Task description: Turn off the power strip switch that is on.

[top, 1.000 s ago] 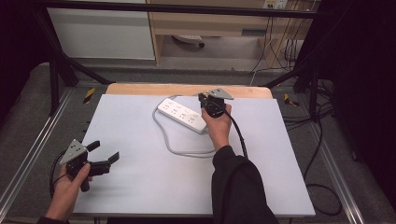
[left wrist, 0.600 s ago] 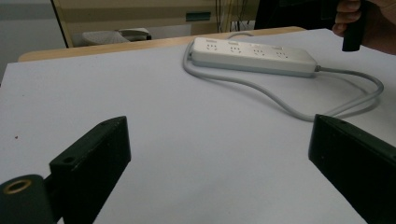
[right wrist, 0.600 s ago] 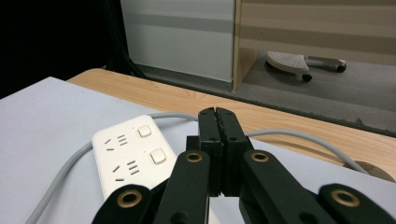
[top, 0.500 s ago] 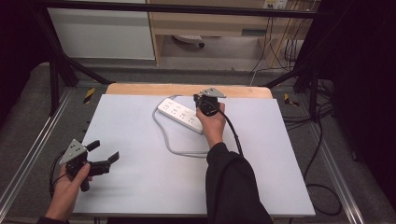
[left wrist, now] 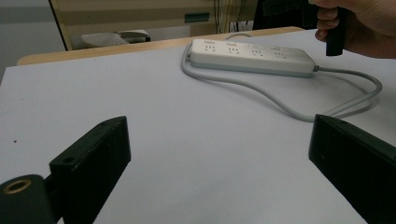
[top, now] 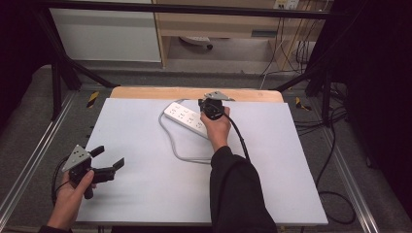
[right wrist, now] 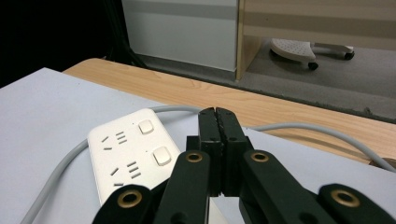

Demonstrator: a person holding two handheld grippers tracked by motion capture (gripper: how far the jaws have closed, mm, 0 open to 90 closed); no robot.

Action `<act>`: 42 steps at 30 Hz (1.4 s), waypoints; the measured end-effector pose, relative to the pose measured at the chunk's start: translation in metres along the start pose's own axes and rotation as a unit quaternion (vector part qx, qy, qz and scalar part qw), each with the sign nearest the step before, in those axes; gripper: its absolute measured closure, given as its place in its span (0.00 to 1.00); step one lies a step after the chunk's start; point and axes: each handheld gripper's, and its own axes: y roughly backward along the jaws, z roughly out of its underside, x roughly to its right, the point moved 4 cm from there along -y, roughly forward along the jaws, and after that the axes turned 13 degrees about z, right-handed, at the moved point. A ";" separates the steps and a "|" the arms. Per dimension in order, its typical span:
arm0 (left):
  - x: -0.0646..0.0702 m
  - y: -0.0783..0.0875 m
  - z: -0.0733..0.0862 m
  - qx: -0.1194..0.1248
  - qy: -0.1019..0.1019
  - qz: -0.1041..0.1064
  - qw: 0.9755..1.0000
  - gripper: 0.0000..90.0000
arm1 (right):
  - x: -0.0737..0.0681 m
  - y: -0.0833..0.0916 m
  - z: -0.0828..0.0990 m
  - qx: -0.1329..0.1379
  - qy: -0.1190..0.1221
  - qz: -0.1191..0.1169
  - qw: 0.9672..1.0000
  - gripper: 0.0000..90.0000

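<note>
- White rectangular plastic power strip (top: 187, 118) with grey cord: lies at 12 o'clock on your pale grey table (top: 145, 194), near its far edge.
- Your right gripper (right wrist: 218, 122): jaws pressed together, empty, tips just beside the strip's switches.
- Your left gripper (top: 108, 158): at 8 o'clock, jaws wide apart, holding nothing.

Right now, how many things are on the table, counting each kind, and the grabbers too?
Power strip, white, with its grey cable: 1
Grippers, black: 2, the left gripper and the right gripper
Total: 3
</note>
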 end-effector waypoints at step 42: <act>0.000 0.001 -0.001 0.004 -0.001 0.001 1.000 0.06 | -0.002 -0.015 0.017 -0.071 -0.002 -0.003 0.997 1.00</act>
